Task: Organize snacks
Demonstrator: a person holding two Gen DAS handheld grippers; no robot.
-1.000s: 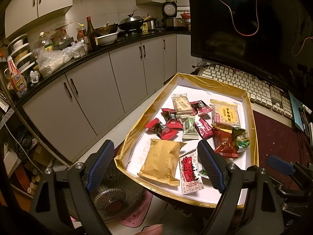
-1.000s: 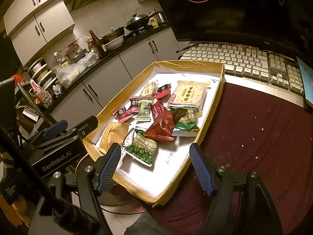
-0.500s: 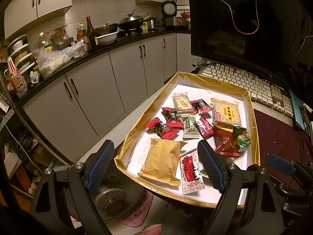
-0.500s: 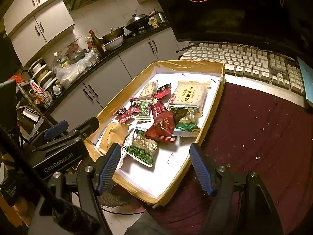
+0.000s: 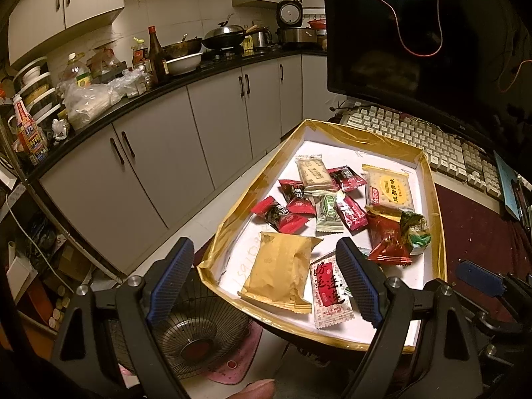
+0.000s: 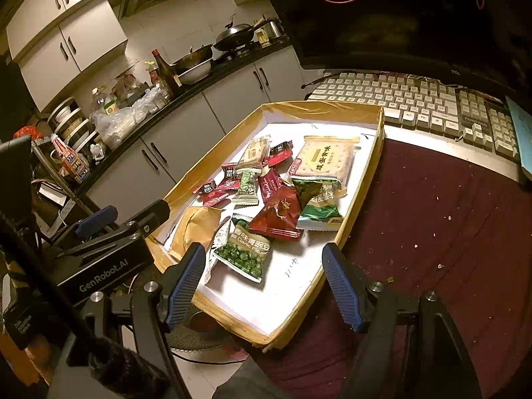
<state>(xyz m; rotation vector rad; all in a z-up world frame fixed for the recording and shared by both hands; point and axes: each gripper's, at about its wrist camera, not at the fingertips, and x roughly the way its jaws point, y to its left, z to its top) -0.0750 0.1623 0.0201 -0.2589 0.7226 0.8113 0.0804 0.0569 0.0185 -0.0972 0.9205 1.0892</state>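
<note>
A shallow gold-rimmed box [image 5: 431, 179] [image 6: 379, 133] with a white floor holds several snack packets. Nearest the left gripper [image 5: 266, 282] lie a tan packet [image 5: 279, 271] and a white-and-red packet [image 5: 329, 292]; farther in are red candies [image 5: 282, 214], a yellow cracker pack [image 5: 389, 189] and a dark red bag [image 5: 387, 239]. In the right wrist view a green pea packet [image 6: 246, 249] lies nearest the right gripper [image 6: 262, 282], with the dark red bag [image 6: 279, 214] and cracker pack [image 6: 324, 159] behind. Both grippers hover open over the box's near edge, holding nothing.
A white keyboard [image 6: 425, 103] and a dark monitor [image 5: 415, 33] stand behind the box. Dark red table cloth [image 6: 439, 219] lies to its right. A wire fan [image 5: 196, 342] sits on the floor below, and kitchen cabinets [image 5: 166, 153] run along the left.
</note>
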